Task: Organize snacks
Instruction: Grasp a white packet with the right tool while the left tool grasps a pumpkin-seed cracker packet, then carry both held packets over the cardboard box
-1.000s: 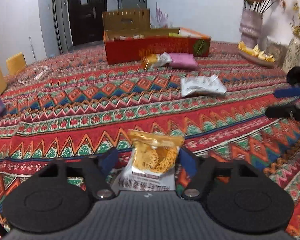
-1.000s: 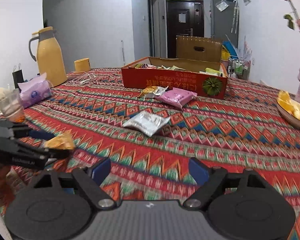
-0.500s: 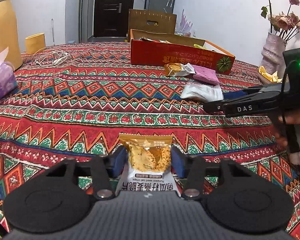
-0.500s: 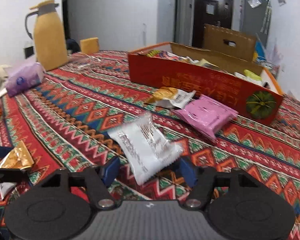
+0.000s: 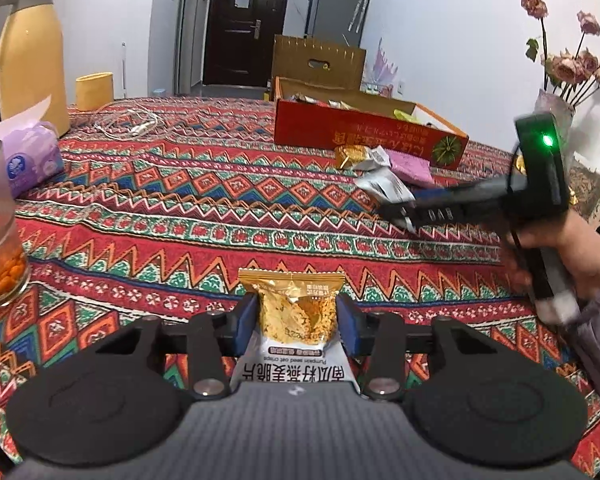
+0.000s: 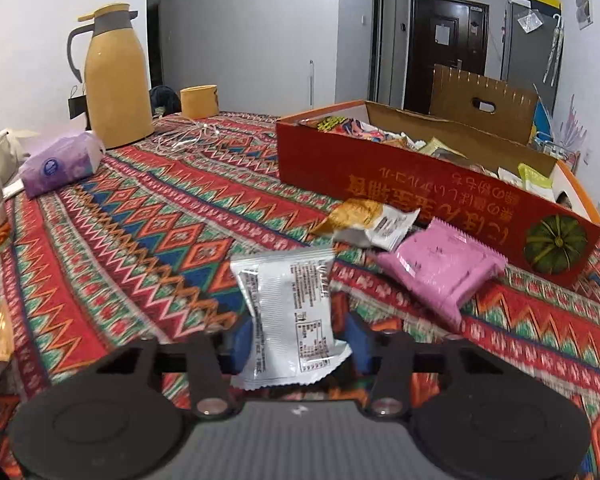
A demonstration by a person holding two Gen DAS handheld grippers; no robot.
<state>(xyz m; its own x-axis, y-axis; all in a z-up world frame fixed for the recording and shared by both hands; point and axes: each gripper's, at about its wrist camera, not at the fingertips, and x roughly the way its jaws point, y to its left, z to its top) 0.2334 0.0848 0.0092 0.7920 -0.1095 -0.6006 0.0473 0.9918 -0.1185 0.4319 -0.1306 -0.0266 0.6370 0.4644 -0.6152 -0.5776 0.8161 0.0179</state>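
Left gripper (image 5: pixel 296 318) lower centre, closed on gold foil oat-crisp packet (image 5: pixel 294 312), right gripper (image 6: pixel 298 338) lower centre, clamping silver foil snack packet (image 6: pixel 290 312), red cardboard box (image 6: pixel 432 188) upper right.

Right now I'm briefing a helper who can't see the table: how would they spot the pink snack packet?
Find the long red cardboard box on the patterned cloth. By its near wall, close to the pumpkin picture, lies the pink packet, flat on the cloth. The gold-and-white packet lies beside it; only this one is plain pink with crimped ends.
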